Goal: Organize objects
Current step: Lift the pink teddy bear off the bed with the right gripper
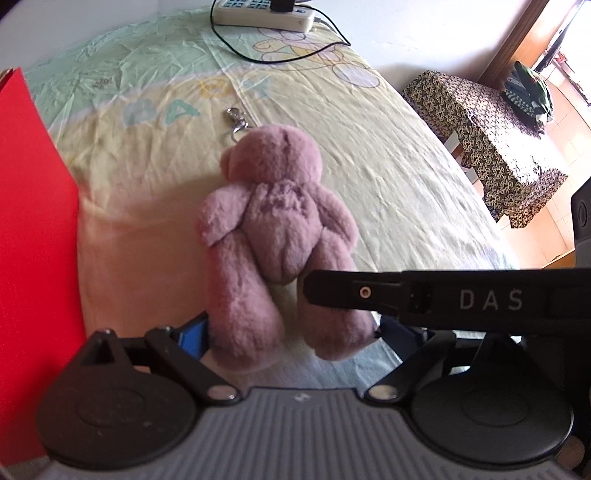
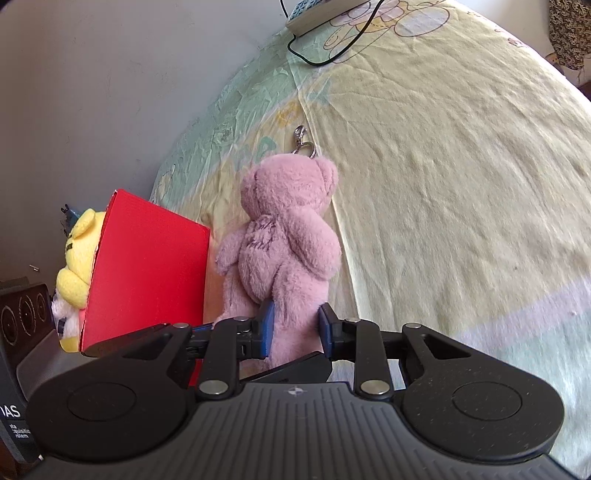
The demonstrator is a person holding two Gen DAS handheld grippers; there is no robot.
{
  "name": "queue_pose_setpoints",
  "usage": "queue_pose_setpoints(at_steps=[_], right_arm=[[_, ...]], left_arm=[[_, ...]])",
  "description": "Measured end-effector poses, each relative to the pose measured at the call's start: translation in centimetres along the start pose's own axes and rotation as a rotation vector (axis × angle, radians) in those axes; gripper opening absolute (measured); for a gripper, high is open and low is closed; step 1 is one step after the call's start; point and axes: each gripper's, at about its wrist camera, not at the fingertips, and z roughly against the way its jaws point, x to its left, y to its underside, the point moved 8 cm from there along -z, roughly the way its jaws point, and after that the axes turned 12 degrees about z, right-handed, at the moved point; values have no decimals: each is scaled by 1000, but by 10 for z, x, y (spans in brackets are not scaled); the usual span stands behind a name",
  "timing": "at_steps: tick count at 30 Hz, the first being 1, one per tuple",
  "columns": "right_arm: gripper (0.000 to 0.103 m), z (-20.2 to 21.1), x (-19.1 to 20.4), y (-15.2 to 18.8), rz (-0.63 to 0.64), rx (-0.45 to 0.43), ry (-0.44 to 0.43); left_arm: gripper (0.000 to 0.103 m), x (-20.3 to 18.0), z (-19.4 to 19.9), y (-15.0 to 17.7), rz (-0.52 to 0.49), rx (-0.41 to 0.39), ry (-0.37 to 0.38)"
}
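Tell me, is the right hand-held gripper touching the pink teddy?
Touching. The right wrist view shows the right hand-held gripper with both blue pads pressed into the pink teddy's leg.

Pink teddy bear [image 1: 273,221] lies back up on the bed [image 1: 388,155]; face hidden in both views. Lower legs hidden behind the left tongs [image 1: 291,328]; right tongs [image 2: 295,328] cover part of one leg. Left tongs' blue pads [image 1: 194,332] mostly screened by plush. Red box [image 1: 33,221] cut off by the left picture edge; its inside unseen. Yellow plush [image 2: 79,266] half hidden behind the box wall. Power strip [image 1: 266,13] cut by the top edge. Lettering on bear's back too blurred to read.
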Motion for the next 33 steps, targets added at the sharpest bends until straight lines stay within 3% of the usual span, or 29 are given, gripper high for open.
queue_pose_setpoints(at_steps=[16, 27, 33], right_arm=[[31, 21, 2, 33, 7, 33, 3], [40, 30, -23, 10, -64, -44, 27], [43, 20, -26, 1, -69, -43, 11]], left_arm=[[94, -12, 3, 40, -32, 25, 10], [100, -9, 23, 23, -14, -27, 72], [100, -10, 7, 1, -13, -28, 36]])
